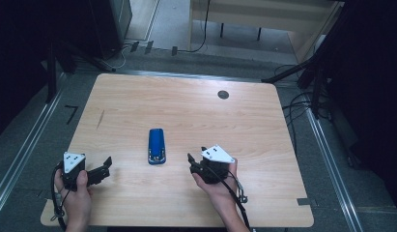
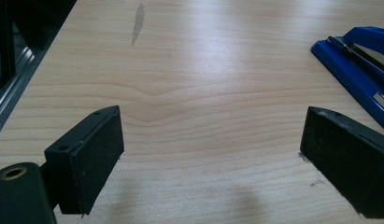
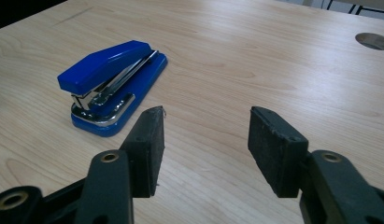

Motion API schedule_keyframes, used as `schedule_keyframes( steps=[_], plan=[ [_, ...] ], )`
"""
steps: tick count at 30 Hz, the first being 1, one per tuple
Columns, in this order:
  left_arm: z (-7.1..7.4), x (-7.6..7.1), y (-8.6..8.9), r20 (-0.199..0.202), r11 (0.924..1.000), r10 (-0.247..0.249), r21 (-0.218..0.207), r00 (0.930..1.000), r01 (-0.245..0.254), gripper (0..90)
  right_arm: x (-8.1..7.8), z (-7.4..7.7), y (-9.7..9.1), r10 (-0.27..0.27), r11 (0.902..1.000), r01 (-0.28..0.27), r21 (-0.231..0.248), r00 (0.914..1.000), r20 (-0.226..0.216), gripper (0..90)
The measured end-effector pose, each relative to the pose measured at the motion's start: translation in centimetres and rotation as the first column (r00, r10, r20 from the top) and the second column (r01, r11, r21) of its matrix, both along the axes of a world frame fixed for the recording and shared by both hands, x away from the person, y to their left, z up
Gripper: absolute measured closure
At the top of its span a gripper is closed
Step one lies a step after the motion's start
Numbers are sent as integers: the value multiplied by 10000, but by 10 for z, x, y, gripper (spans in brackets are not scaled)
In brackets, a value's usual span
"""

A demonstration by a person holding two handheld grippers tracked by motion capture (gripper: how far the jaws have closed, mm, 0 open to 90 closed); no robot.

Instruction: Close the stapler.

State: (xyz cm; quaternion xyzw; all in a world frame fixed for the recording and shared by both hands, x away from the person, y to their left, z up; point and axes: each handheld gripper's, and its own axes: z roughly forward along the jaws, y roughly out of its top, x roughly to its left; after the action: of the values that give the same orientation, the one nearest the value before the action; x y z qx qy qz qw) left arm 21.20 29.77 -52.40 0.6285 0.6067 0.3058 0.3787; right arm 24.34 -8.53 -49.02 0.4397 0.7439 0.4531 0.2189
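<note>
Right gripper (image 1: 196, 159) half spread and left gripper (image 1: 106, 169) spread wide, both holding nothing, flanking a glossy blue stapler (image 1: 157, 146) with chrome mouth toward the near edge, lying closed mid-bench (image 1: 186, 106), nearer the right gripper.

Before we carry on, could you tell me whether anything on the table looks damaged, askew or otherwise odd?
Nothing serious stands out. The blue stapler lies flat and closed near the middle of the table, apparently intact. The one blemish is a thin grey streak on the wood towards the far left, like a scuff or smear.
</note>
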Motion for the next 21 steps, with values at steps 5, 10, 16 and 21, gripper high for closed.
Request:
schedule_keyframes(
  steps=[5,10,16,21],
  plan=[
    [0,1,0,-36,10000,-23,32,10000,23,64,3,2,13,50,9999,-49,142,9999,-129,412],
    [0,1,-2,-111,9999,-87,123,9999,88,64,4,1,23,181,9995,-174,279,9995,-241,407],
    [0,1,-3,-84,9998,-67,166,9999,68,67,6,-4,39,369,9990,-356,281,9982,-481,397],
    [0,1,-3,-77,9997,-94,232,9999,96,68,9,-4,55,592,9977,-574,355,9968,-537,385]
  ],
)
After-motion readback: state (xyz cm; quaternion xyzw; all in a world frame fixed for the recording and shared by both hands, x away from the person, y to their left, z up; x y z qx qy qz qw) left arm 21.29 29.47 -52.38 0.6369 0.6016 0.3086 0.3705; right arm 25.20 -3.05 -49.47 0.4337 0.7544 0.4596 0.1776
